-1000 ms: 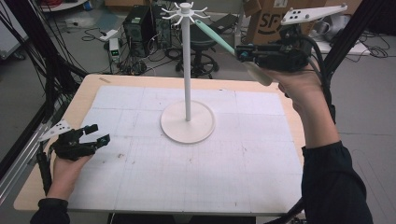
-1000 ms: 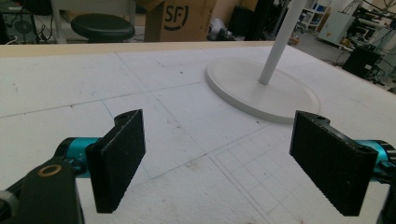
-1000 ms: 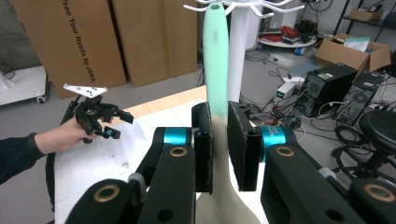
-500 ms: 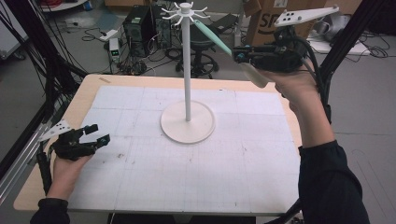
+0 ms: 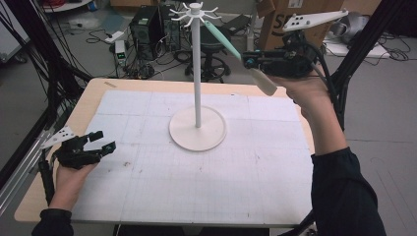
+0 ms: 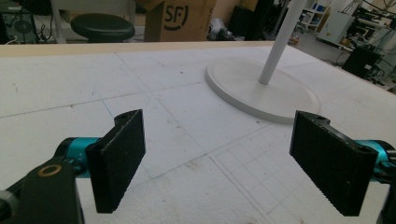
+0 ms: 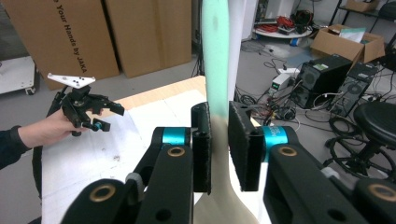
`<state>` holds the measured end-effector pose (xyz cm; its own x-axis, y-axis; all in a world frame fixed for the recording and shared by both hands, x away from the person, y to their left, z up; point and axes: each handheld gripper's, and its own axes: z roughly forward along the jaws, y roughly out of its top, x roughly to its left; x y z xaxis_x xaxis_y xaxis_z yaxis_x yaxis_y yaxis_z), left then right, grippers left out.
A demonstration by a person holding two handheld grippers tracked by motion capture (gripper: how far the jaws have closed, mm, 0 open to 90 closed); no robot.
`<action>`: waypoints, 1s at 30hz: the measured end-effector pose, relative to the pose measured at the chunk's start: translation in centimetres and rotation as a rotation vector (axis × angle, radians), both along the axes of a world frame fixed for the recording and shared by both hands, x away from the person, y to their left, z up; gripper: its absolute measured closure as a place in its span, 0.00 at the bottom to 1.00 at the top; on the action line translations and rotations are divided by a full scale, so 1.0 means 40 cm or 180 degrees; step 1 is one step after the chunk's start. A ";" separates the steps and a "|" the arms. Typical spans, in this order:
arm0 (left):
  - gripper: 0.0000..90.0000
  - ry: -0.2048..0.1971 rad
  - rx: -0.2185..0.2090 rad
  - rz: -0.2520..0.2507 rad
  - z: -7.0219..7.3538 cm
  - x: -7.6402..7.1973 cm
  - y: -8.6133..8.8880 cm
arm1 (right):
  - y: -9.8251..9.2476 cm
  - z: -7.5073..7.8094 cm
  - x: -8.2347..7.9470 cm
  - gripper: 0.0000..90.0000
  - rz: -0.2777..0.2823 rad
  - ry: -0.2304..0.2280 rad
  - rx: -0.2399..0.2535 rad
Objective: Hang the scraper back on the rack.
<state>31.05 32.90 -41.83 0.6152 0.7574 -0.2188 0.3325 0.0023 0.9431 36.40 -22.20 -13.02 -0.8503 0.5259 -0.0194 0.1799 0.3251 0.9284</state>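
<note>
A white hook stand [image 5: 197, 73] rises from a round base [image 5: 196, 130] at the middle of the table. A long utensil [image 5: 223, 40], mint green above and cream below, slants from the stand's top hooks [image 5: 194, 10] down to the right. High at the right, my right gripper [image 5: 248, 61] is shut on the utensil [image 7: 215, 56] where green meets cream; its jaws have just been opening a little, both pads [image 7: 201, 149] still against it. My left gripper [image 5: 101, 141] rests low at the table's left, open, with nothing between its pads [image 6: 116, 163].
A white gridded mat [image 5: 206, 182] covers the wooden table. Cardboard boxes [image 5: 290, 29], computer cases [image 5: 147, 24], a stool and cables lie on the floor beyond the far edge. Black frame bars [image 5: 29, 59] stand at the left. The left gripper [image 7: 100, 116] also appears in the right gripper view.
The right gripper with the utensil has edged slightly left, toward the stand's pole. The left gripper has not moved.
</note>
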 end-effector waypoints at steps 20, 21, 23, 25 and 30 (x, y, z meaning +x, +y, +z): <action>0.21 -0.0023 -0.0093 0.0095 0.004 0.000 0.010 | -0.109 -0.180 -0.068 0.37 0.0073 -0.0033 0.0188; 0.21 -0.0012 -0.0084 0.0101 0.003 0.000 0.011 | -0.109 -0.180 -0.068 0.37 0.0073 -0.0033 0.0188; 0.21 -0.0003 -0.0064 0.0100 0.002 0.000 0.012 | -0.125 -0.225 -0.077 0.34 0.0068 -0.0008 0.0216; 0.21 -0.0007 -0.0047 0.0096 0.002 -0.001 0.010 | -0.141 -0.272 -0.087 0.32 0.0009 0.0032 0.0232; 0.21 -0.0011 -0.0033 0.0083 0.004 -0.004 0.008 | -0.178 -0.396 -0.103 0.27 -0.0107 0.0127 0.0324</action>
<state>30.89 33.21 -41.66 0.5960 0.7709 -0.2246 0.3289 0.0209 0.9441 32.27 -29.31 -28.88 -0.8313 0.5516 0.0692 0.2267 0.2226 0.9482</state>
